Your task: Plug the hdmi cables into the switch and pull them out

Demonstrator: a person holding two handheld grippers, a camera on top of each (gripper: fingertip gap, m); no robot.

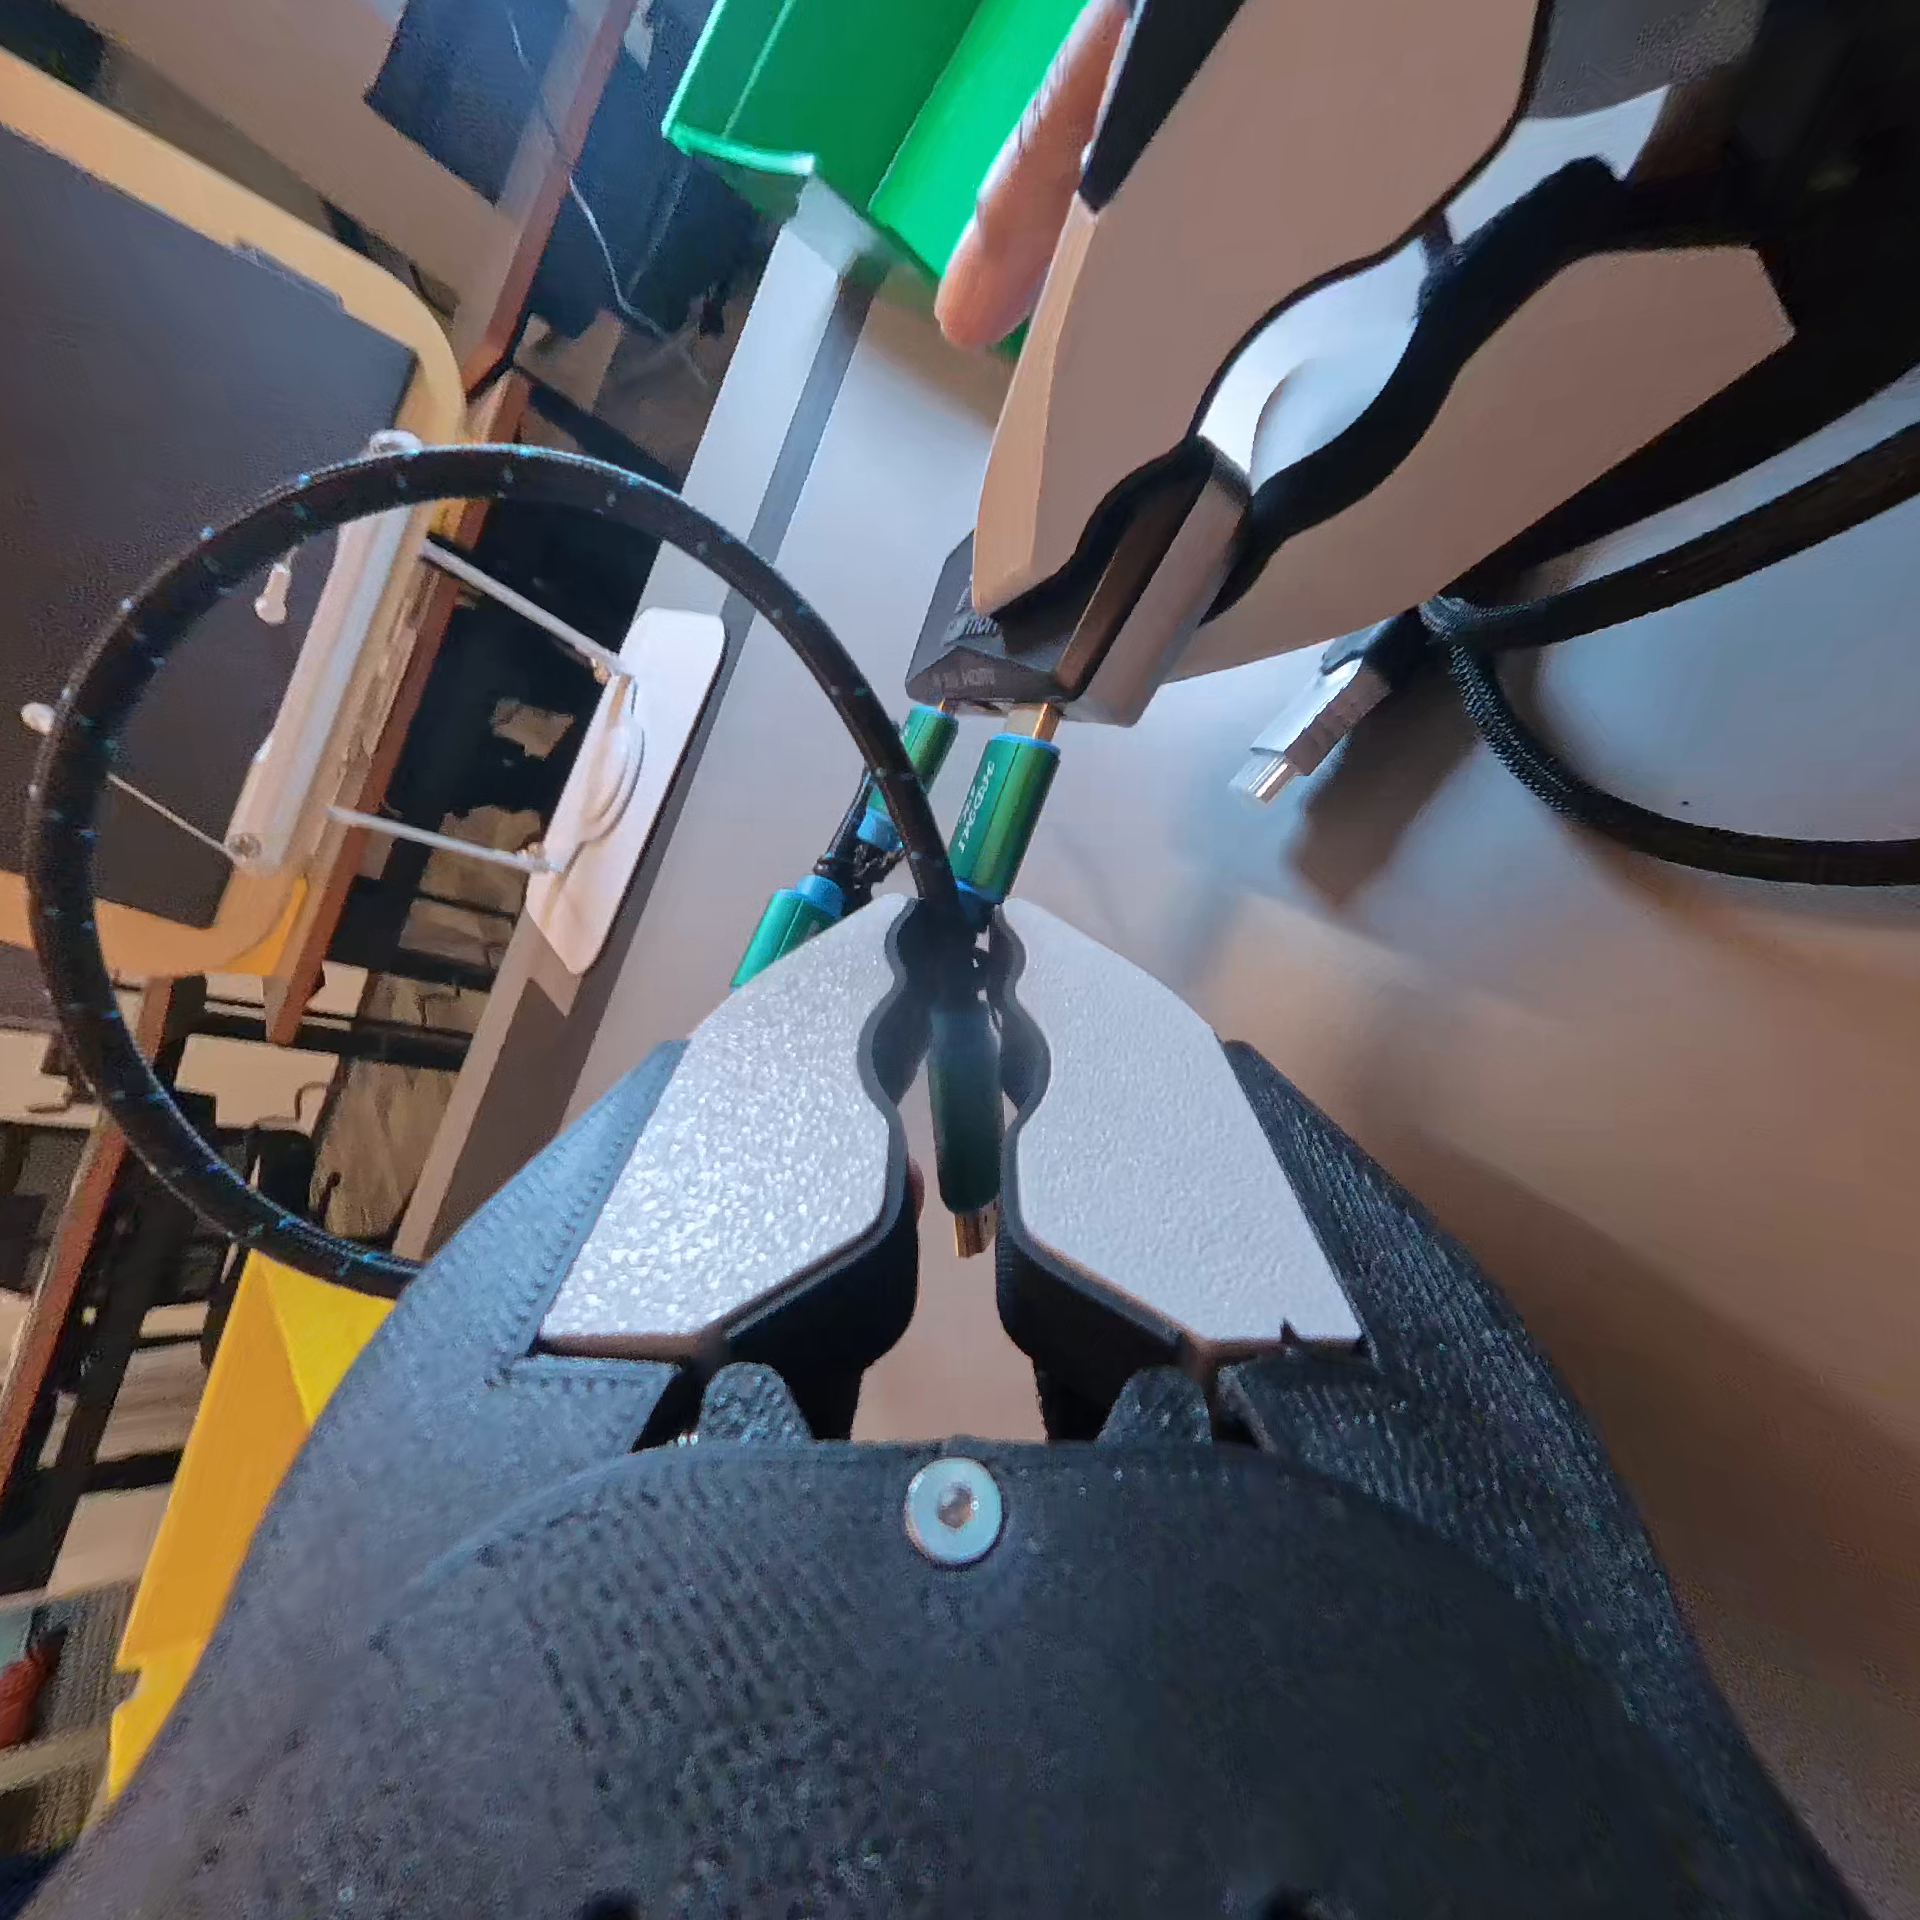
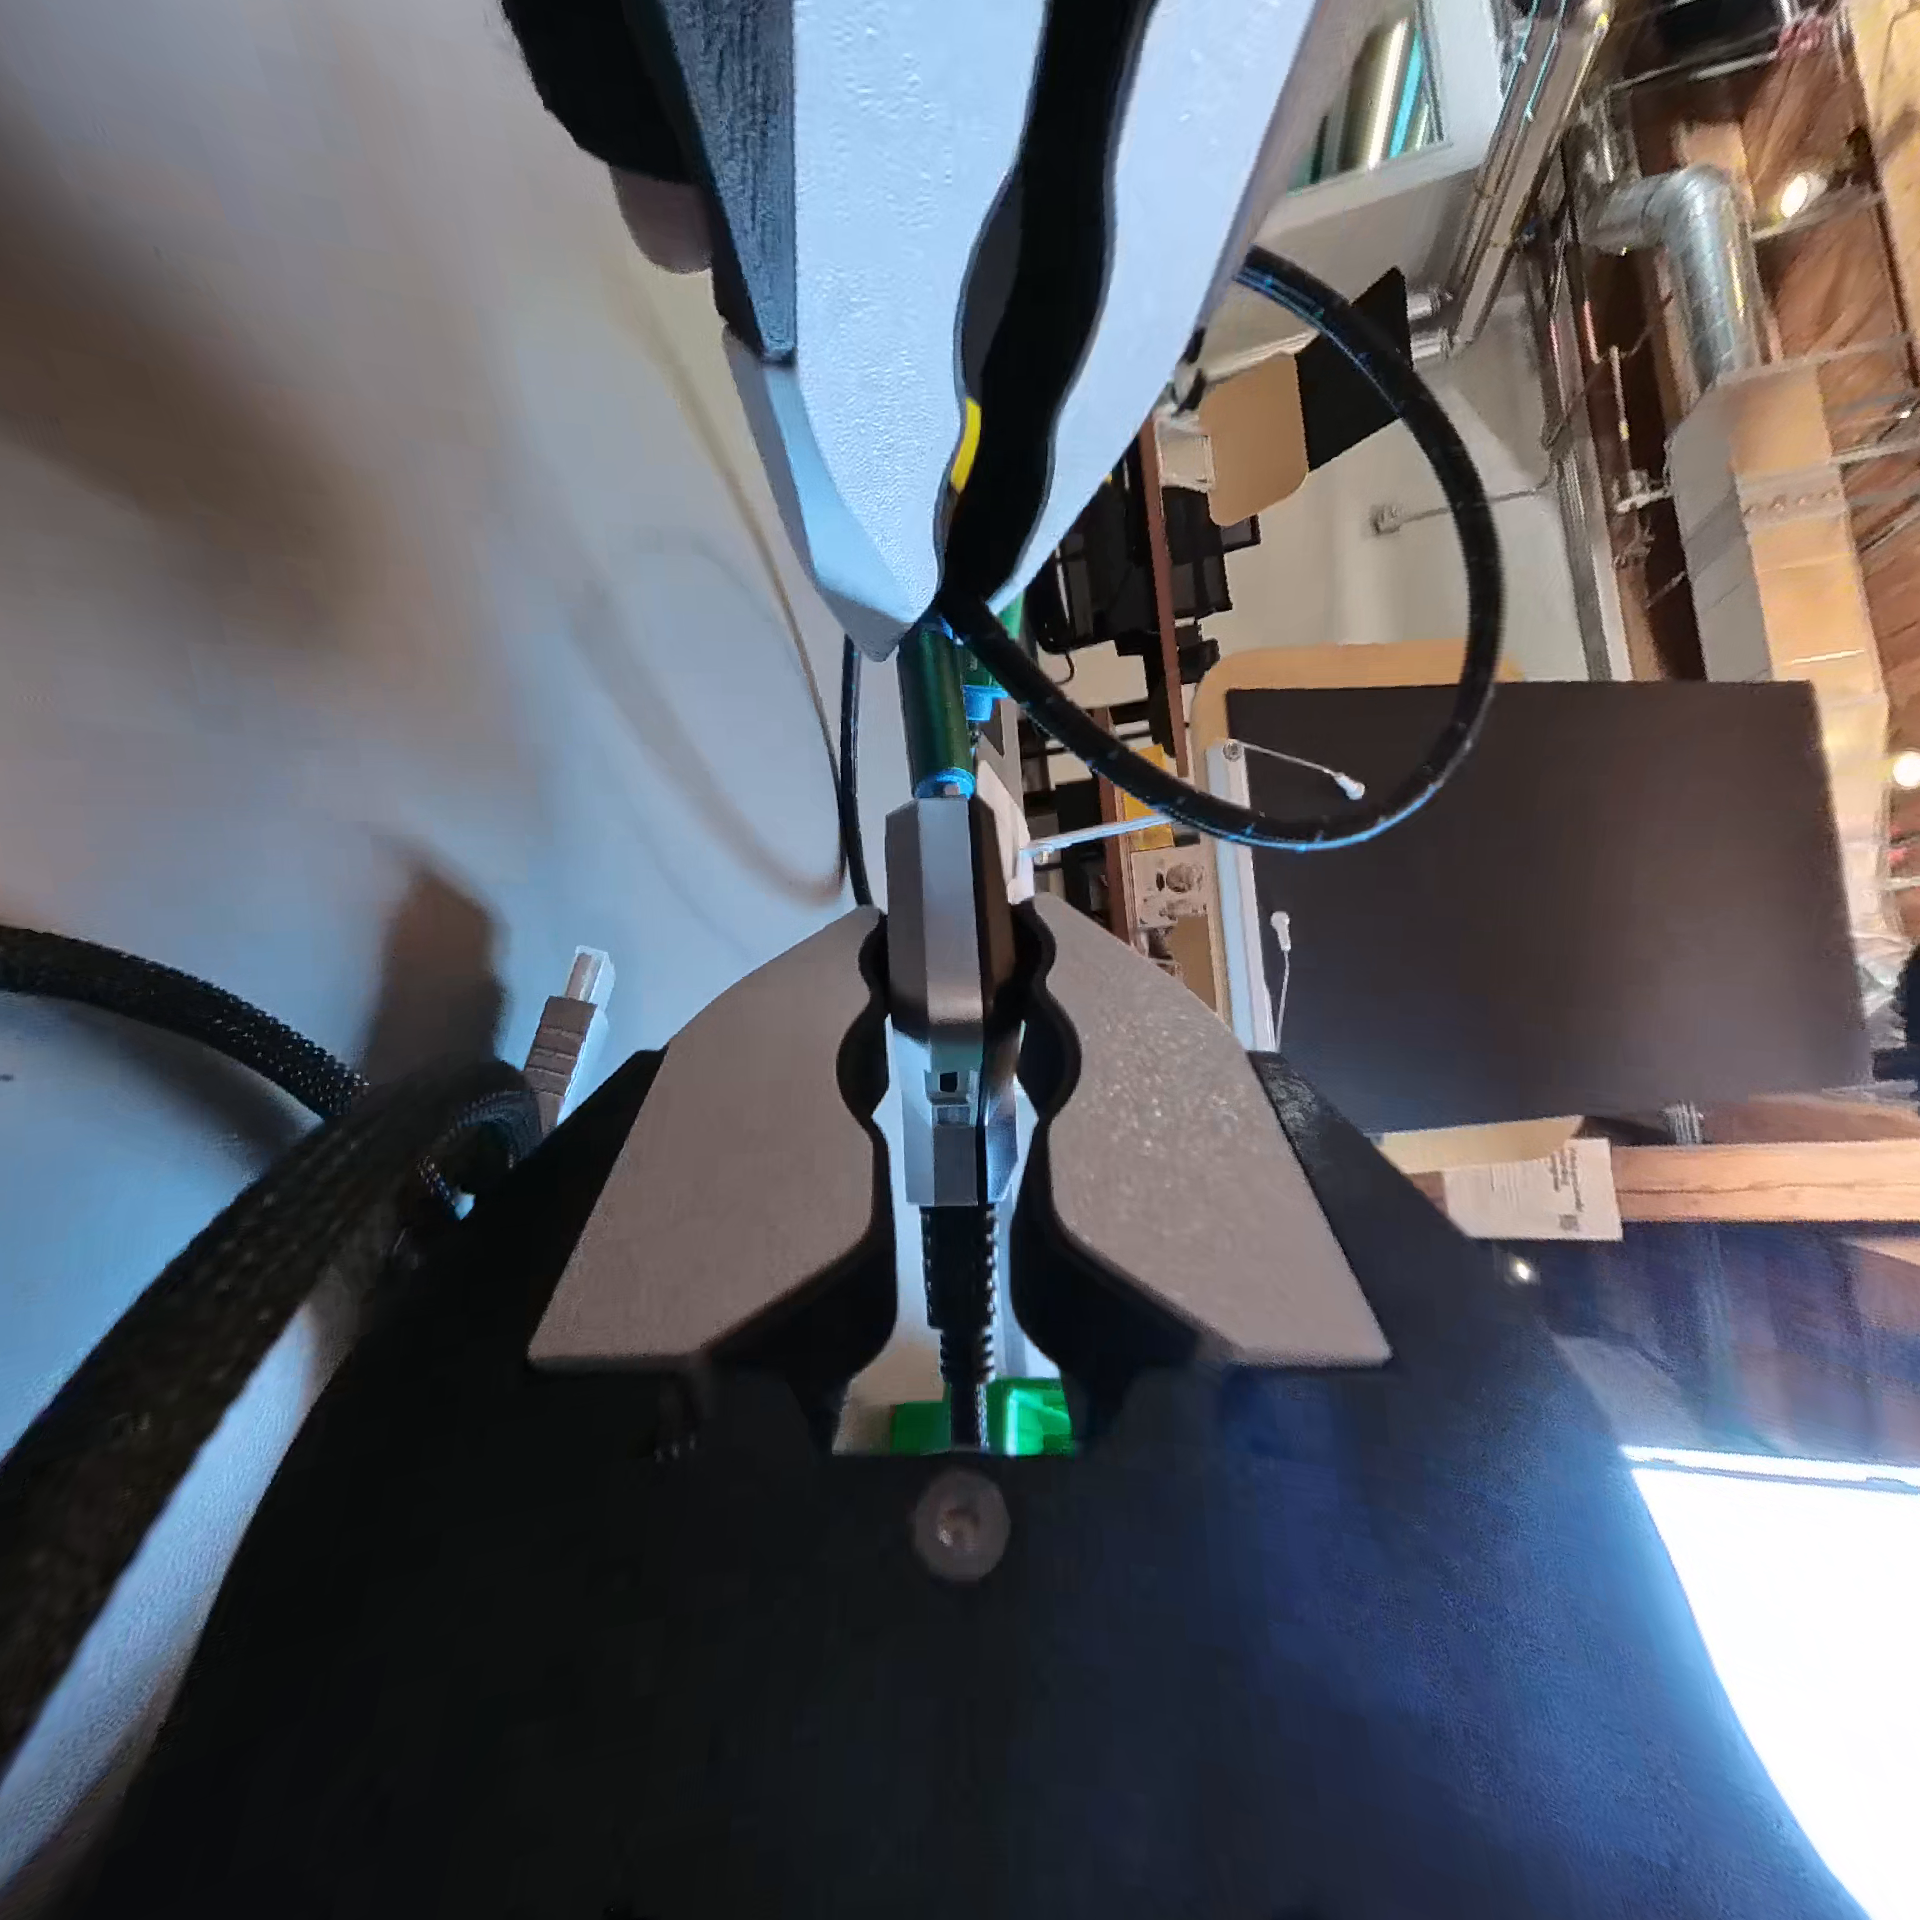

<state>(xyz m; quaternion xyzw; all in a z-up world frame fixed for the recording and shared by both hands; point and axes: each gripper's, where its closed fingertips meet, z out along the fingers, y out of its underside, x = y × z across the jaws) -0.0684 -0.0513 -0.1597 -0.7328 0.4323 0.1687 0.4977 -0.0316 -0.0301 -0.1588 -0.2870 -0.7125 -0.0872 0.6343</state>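
1. The left gripper point(image 1: 951, 940) had its jaws closed on a green HDMI plug point(image 1: 961, 1117), gold tip pointing back toward the camera.
2. Just beyond, two green plugs point(image 1: 1003, 805) sat in the switch point(image 1: 1049, 623), long axes in line with the jaws.
3. The right gripper point(image 2: 951, 940) clamped the switch above the desk point(image 1: 1351, 1039).

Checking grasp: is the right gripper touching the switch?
Touching. The right wrist view shows the right gripper with its jaws shut on the grey switch, no gap on either side; the left wrist view shows the same.

Right gripper point(image 2: 951, 935) clamps the grey switch point(image 2: 940, 935); green plug point(image 2: 932, 717) at twelve o'clock, left gripper point(image 2: 935, 613) pinching it.
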